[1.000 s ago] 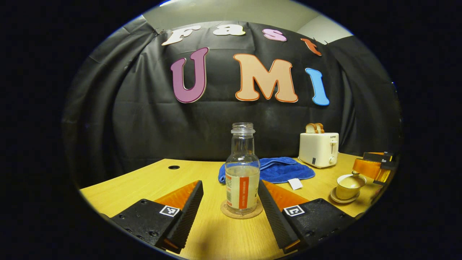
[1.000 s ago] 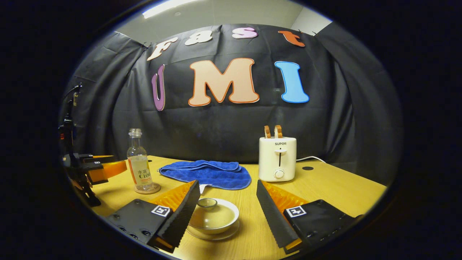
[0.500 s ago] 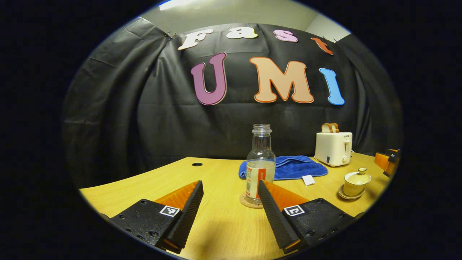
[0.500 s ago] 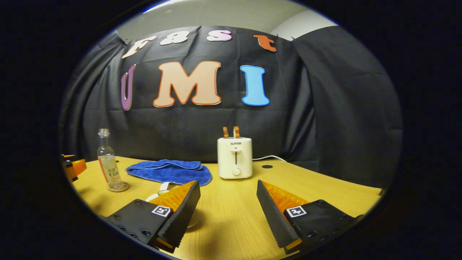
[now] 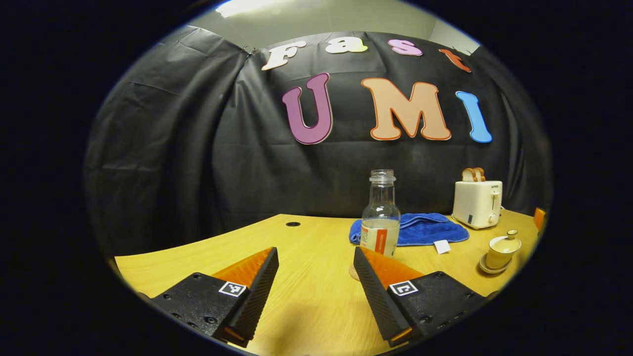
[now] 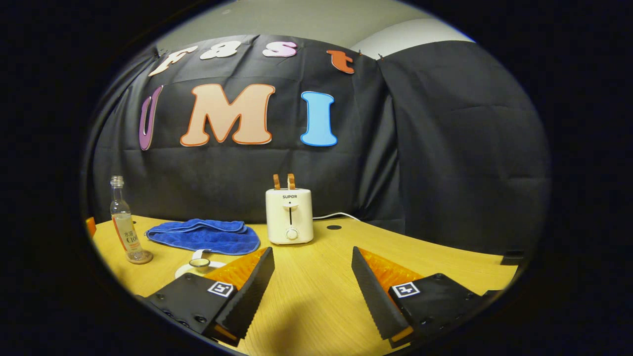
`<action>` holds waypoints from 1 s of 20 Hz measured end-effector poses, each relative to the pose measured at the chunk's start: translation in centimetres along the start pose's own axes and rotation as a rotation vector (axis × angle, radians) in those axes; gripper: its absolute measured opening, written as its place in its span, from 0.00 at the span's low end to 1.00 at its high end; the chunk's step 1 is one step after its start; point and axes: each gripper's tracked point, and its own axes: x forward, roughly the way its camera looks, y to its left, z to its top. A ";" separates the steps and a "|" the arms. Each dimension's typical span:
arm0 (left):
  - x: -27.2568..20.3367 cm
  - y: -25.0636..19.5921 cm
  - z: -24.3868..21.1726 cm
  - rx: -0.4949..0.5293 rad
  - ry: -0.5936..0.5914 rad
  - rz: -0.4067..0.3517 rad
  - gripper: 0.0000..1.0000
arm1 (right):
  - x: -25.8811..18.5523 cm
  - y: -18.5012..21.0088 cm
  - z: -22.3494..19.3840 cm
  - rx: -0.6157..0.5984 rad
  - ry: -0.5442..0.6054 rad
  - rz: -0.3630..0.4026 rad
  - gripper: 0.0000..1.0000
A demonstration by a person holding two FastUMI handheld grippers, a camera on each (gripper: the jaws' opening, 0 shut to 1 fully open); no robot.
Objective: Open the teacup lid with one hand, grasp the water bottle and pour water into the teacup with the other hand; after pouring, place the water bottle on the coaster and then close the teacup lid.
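Note:
A clear water bottle, uncapped and part full, stands on a round coaster ahead and right of my left gripper. That gripper is open and holds nothing; its right finger hides the bottle's base. The lidded cream teacup sits on its saucer at the far right. In the right gripper view the bottle and coaster stand far left. The teacup's lid knob peeks out behind the left finger of my open, empty right gripper.
A blue towel lies behind the bottle on the wooden table. A white toaster with two slices of toast stands at the back, its cord running right. A cable hole is beside it.
Both grippers have drawn apart and back from the objects. The bottle slid right in the left gripper view; the teacup slid left behind the right gripper's finger. Both stay open.

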 end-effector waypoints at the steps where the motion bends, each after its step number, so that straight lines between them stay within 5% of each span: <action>1: -0.1 -0.3 0.0 -0.001 0.000 -0.004 0.89 | 0.0 0.0 0.0 -0.001 0.000 -0.009 0.94; 20: 0.0 -0.6 -0.1 -0.002 -0.001 -0.017 0.89 | -0.1 -0.6 0.1 -0.001 -0.001 -0.044 0.94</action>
